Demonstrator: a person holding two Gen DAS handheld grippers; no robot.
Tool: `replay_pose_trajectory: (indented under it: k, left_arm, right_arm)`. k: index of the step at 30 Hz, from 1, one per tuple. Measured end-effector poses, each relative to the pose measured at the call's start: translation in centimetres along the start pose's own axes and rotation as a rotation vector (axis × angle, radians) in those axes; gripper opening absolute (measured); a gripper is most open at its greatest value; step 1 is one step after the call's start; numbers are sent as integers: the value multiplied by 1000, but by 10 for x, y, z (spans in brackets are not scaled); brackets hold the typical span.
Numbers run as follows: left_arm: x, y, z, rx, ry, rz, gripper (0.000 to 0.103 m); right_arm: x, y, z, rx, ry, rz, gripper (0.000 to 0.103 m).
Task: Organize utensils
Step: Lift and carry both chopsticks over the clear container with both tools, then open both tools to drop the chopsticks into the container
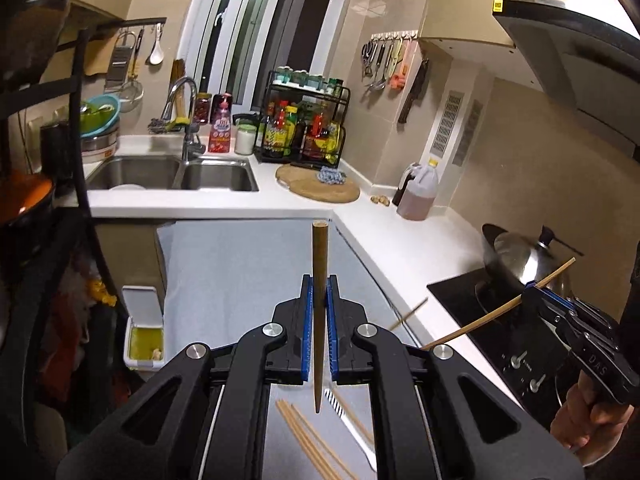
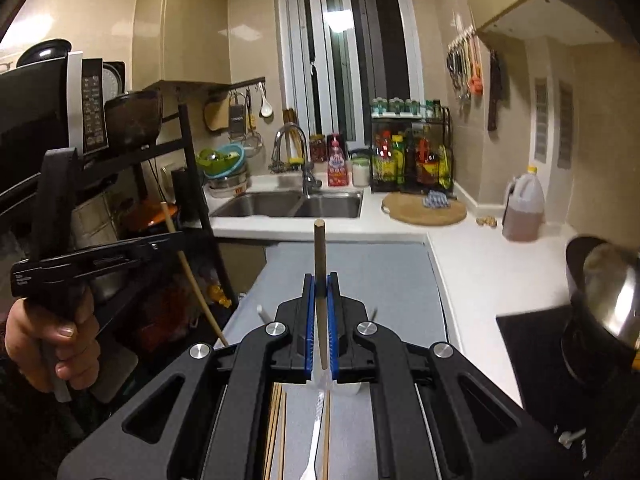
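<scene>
My left gripper (image 1: 319,292) is shut on a brown wooden chopstick (image 1: 319,264) that stands upright between its blue pads, above a grey mat (image 1: 240,272). My right gripper (image 2: 321,292) is shut on another wooden chopstick (image 2: 320,252), also upright. Each gripper shows in the other's view: the right one (image 1: 530,290) at the right with its chopstick (image 1: 488,316) slanting, the left one (image 2: 172,240) at the left with its chopstick (image 2: 192,280). Several loose chopsticks (image 1: 304,436) and a white plastic fork (image 2: 314,440) lie on the mat below.
A white counter (image 1: 400,248) wraps round the mat. A double sink (image 1: 172,174), a round wooden board (image 1: 318,186), an oil jug (image 1: 418,192) and a sauce rack (image 1: 304,128) stand behind. A wok with lid (image 1: 520,256) sits on the hob at the right. A black shelf (image 2: 120,152) stands left.
</scene>
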State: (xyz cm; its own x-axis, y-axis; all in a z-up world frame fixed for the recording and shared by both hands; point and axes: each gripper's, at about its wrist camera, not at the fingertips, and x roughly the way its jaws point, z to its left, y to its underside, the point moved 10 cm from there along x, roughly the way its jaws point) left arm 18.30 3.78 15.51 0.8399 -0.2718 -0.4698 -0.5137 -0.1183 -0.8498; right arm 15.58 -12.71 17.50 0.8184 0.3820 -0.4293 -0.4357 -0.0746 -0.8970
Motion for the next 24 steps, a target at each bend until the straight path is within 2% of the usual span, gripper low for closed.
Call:
replay_pose_trajectory:
  k: [5,9,11,15,20,24]
  left_arm:
    - [15,-35,-11,-7,31,-45,7]
    - [29,-48,-12,1,18,-79,7]
    - [42,-47,-9,-2,11,-69,7]
    - [77,-30,0,-4,-6,-11,7]
    - [120,9,9,-10,-17,87,7]
    - [140,31,11,5,-18,146,7]
  right_arm:
    - [24,-29,-7,-3,21,-39,6]
    - [49,-25,-14,28,12,-21,6]
    - [61,-18,-16,35,8,-3,6]
    - [82,-1,-18,31,-5,19,6]
    - [108,27,-16,14,-20,73,6]
    - [124,45,-16,7,-21,119,6]
